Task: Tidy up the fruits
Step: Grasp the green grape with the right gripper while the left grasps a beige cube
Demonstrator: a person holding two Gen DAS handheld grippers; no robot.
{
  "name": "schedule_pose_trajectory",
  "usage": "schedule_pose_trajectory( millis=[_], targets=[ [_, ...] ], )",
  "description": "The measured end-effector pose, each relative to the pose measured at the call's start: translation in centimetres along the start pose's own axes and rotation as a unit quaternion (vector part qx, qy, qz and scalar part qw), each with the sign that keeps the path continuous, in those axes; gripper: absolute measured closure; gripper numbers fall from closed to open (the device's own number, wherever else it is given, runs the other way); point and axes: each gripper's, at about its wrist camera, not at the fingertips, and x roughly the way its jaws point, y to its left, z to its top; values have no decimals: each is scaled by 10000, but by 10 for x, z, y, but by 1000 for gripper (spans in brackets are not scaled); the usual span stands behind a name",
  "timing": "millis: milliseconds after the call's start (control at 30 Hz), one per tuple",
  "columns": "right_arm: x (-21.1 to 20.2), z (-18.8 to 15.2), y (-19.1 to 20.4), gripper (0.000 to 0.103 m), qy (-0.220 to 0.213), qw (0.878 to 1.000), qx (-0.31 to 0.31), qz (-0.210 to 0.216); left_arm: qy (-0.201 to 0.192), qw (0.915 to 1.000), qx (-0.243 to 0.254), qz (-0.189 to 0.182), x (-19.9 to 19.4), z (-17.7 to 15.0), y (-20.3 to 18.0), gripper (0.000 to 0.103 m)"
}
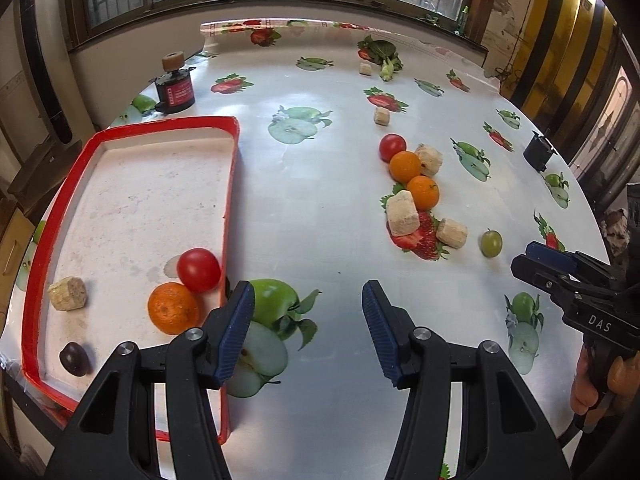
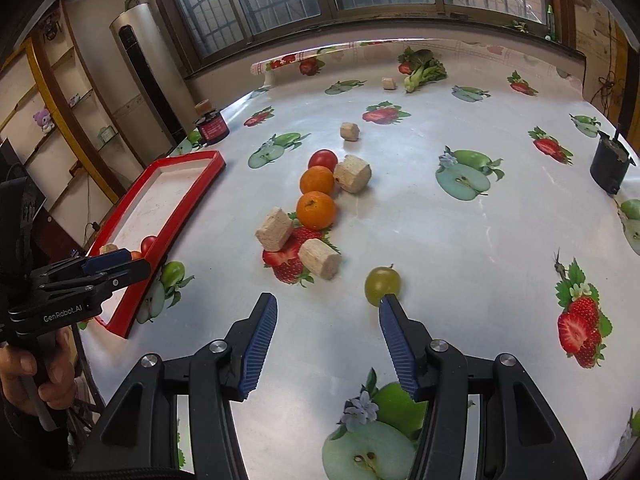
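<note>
Both claws hang apart and empty over the counter (image 2: 460,240): my left claw (image 1: 308,330) beside the near right corner of the red tray (image 1: 132,130), my right claw (image 2: 328,344) just short of the green grape (image 2: 382,285), whose near edge sits behind the right fingertip.

Inside the tray, at its near end, lie a dark grape (image 1: 74,358), an orange (image 1: 173,308), a tomato (image 1: 199,269) and a tan block (image 1: 68,293). Out on the counter, past the green grape, a cluster waits: two tan blocks (image 2: 276,229) over a printed strawberry, then two oranges (image 2: 316,210), a bigger block and a tomato (image 2: 323,160), all touching or nearly so.

My worry is the grape: round and small, it could roll off if one fingertip nudges it before the other closes. Reaching into the cluster could also knock the oranges rolling, or I might grab a printed fruit or a block by mistake.

Readable writing: "DAS" on the right claw's body, "GenRobot.AI" on the left's. A red-labelled jar (image 1: 176,92) stands far left; its text is too small to read.
</note>
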Motion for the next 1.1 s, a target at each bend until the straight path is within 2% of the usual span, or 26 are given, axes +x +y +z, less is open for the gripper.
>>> schedule_pose_trajectory(
  millis=[267, 667, 900, 1033, 1100],
  targets=[
    [3, -2, -23, 48, 5, 9996, 204, -182, 104, 9996, 219, -167, 18, 7, -26, 49],
    [28, 4, -28, 49, 150, 9994, 83, -301, 322, 9982, 286, -428, 58, 34, -53, 49],
    [43, 12, -29, 59, 196, 9992, 35, -352, 547, 9962, 178, -658, 93, 48, -61, 49],
    [51, 12, -29, 67, 254, 9989, -56, -380, 413, 9970, 202, -627, 99, 54, -62, 49],
    [52, 12, -29, 69, 209, 9990, -90, -398, 365, 9969, 238, -648, 101, 56, -62, 67]
  ],
)
